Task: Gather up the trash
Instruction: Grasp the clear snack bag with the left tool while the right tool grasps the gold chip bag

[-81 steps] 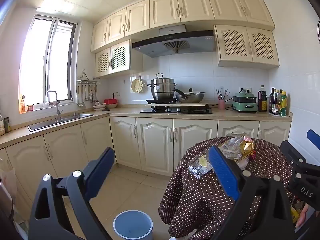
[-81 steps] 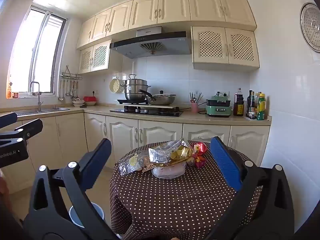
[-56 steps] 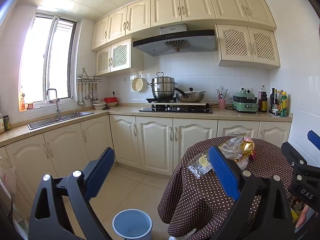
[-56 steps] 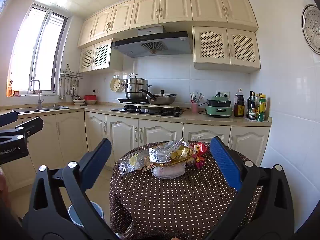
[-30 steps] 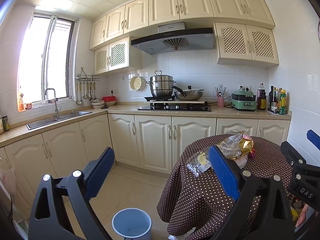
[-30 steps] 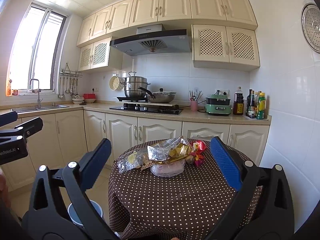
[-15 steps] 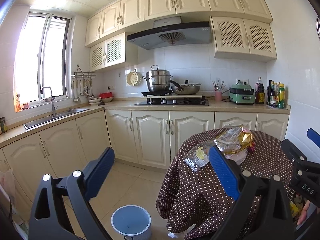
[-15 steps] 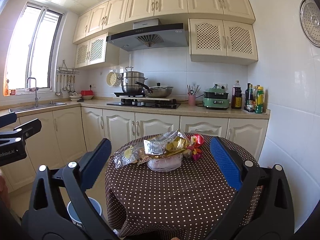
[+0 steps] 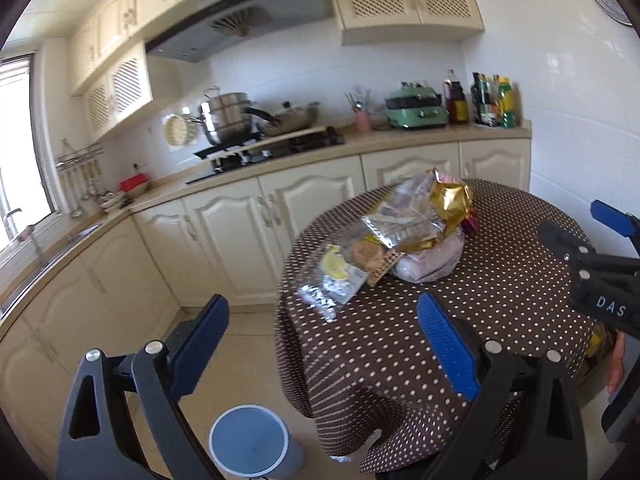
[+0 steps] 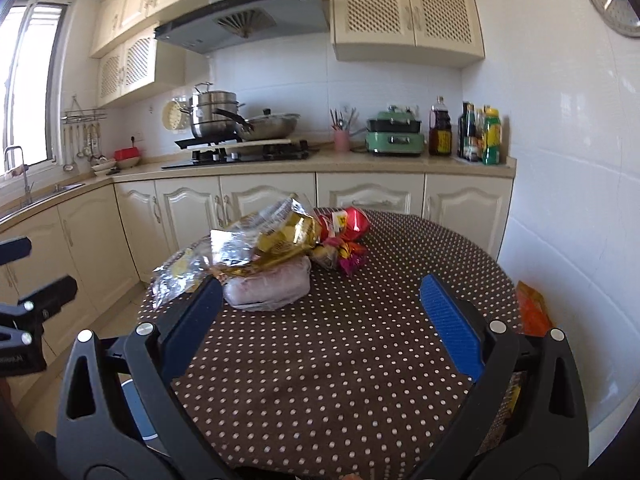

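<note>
- Hovering short of the round table, both grippers empty: left gripper jaws spread wide, right gripper jaws spread wide too.
- Trash pile sits toward the table's far side: clear wrapper, gold foil bag, pinkish bag, red wrappers.
- Bin on the floor, left of the table.
- Wrappers look light, thin, crinkly, likely slippery; nothing fragile.
- Best hold probably a free flat edge or a bunched fold, e.g. the clear wrapper's near corner.
- Pinkish bag looks soft and fuller; pinch its top.
</note>
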The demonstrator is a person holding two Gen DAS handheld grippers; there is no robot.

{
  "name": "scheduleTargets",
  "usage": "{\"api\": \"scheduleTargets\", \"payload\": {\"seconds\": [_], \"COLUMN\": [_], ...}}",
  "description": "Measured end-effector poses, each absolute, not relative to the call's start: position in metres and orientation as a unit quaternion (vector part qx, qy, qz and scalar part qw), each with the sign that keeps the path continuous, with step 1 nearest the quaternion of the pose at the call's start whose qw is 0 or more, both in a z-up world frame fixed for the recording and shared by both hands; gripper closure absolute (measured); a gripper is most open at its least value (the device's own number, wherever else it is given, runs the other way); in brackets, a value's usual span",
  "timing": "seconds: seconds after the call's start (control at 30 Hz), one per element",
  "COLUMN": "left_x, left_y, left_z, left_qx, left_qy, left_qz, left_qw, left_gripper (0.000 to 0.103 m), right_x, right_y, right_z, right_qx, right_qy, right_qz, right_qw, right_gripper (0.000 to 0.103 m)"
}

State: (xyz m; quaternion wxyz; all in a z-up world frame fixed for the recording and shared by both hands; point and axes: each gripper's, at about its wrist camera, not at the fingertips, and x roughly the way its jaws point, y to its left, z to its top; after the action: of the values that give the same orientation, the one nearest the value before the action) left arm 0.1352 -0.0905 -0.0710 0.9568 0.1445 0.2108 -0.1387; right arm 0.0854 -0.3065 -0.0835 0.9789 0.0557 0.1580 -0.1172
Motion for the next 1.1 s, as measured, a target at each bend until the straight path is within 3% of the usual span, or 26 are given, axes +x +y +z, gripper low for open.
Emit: {"api": "scheduleTargets", "payload": {"seconds": [0.43,0.47,0.53,0.57,0.6,0.67,0.77,1.1], "left_x": [0.222,0.226,0.235,0.24,0.245,0.253,0.264,0.289], "left_y": [-0.106,-0.105,-0.103,-0.101,-0.1,-0.099,-0.105,-0.142], "left_z": [-0.105,-0.107,-0.111,-0.114,-0.117,-0.122,-0.131,-0.148], "left_qx": [0.136,0.135,0.132,0.127,0.122,0.115,0.12,0.19], "left_qy": [0.26,0.263,0.271,0.275,0.281,0.29,0.298,0.304], "left_qz": [-0.133,-0.136,-0.14,-0.143,-0.147,-0.151,-0.156,-0.137], "left_qw": [0.947,0.946,0.943,0.942,0.94,0.938,0.934,0.923], "left_gripper": [0.01,0.01,0.01,0.01,0.01,0.01,0.01,0.01], "right_x": [0.226,0.231,0.241,0.244,0.245,0.241,0.228,0.222], "right_y": [-0.366,-0.37,-0.375,-0.377,-0.377,-0.376,-0.37,-0.361], "right_z": [-0.11,-0.113,-0.117,-0.118,-0.119,-0.115,-0.104,-0.088], "right_qx": [0.244,0.254,0.273,0.276,0.278,0.266,0.224,0.182], "right_qy": [0.228,0.232,0.246,0.25,0.248,0.23,0.185,0.145], "right_qz": [-0.061,-0.053,-0.036,-0.03,-0.021,-0.02,-0.051,-0.063], "right_qw": [0.94,0.937,0.929,0.928,0.928,0.936,0.955,0.971], "right_gripper": [0.007,0.014,0.041,0.071,0.083,0.091,0.094,0.094]}}
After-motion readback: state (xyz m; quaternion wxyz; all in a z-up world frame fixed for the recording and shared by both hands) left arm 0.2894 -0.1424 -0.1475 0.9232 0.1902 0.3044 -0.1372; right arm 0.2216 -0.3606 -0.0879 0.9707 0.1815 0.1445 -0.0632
